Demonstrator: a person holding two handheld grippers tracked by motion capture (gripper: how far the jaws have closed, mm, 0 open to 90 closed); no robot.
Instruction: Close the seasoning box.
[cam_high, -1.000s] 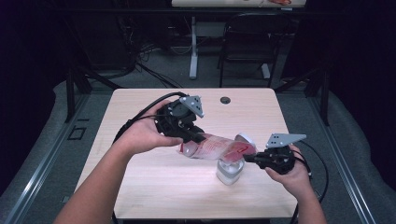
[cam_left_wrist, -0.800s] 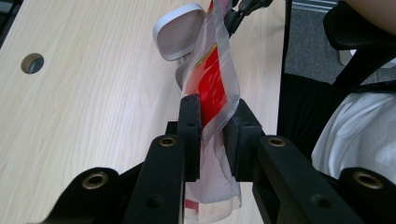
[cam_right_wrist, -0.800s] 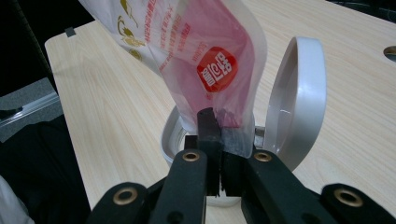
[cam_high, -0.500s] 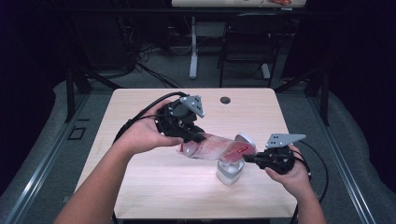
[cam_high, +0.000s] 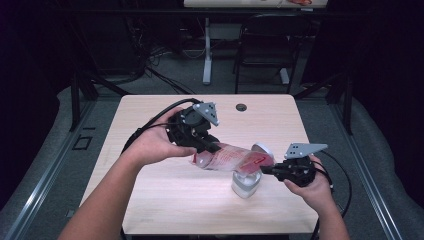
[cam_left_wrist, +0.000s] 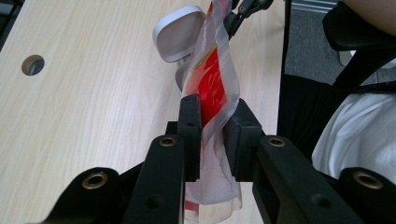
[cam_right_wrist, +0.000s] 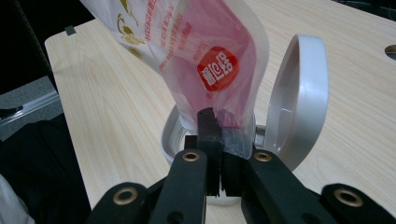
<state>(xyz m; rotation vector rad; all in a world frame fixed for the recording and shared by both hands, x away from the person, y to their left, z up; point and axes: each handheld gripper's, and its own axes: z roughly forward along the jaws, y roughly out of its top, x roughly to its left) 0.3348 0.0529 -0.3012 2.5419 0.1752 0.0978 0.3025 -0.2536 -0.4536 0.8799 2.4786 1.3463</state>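
A clear plastic pouch with red print (cam_high: 234, 160) (cam_left_wrist: 214, 88) (cam_right_wrist: 196, 51) hangs stretched between both grippers above the table. My left gripper (cam_high: 207, 146) (cam_left_wrist: 214, 135) is shut on one end of it. My right gripper (cam_high: 265, 170) (cam_right_wrist: 220, 154) is shut on the other end. Under the pouch's right end stands a small white container (cam_high: 246, 184) (cam_right_wrist: 187, 140) with its hinged lid (cam_high: 262, 149) (cam_left_wrist: 180, 32) (cam_right_wrist: 299, 98) swung open.
The light wooden table (cam_high: 150, 200) has a round cable hole (cam_high: 241, 107) (cam_left_wrist: 32, 64) near its far edge. Black cables (cam_high: 150, 122) trail from the left gripper across the table. A chair and desk legs stand beyond the table's far edge.
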